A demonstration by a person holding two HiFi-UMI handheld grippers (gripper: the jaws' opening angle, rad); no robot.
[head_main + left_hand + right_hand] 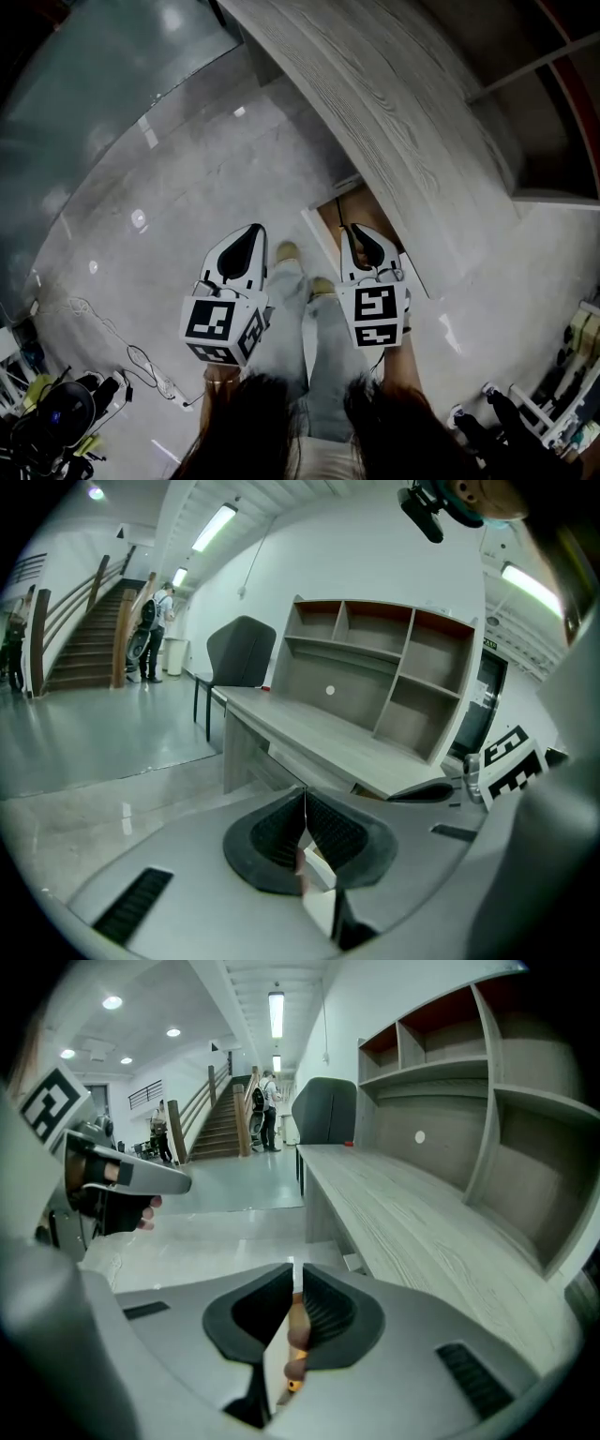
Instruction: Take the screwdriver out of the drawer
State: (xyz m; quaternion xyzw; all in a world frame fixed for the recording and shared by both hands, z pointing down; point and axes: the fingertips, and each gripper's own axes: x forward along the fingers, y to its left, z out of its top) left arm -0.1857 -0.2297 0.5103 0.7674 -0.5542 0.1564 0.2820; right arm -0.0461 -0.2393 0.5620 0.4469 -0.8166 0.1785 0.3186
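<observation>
In the head view both grippers are held side by side over the grey floor. My right gripper points at an open drawer with a brown inside, under the edge of the wood-grain desk. Its jaws are shut to a thin slit. Through that slit shows an orange-brown ridged thing with a yellow end, which looks like the screwdriver's handle lying below. I cannot tell whether the jaws touch it. My left gripper hangs over bare floor with its jaws shut and nothing between them.
The person's shoes stand between the grippers. The desk carries a shelf unit, and a dark chair stands at its far end. Cables and a black bag lie at the lower left. People stand by the stairs.
</observation>
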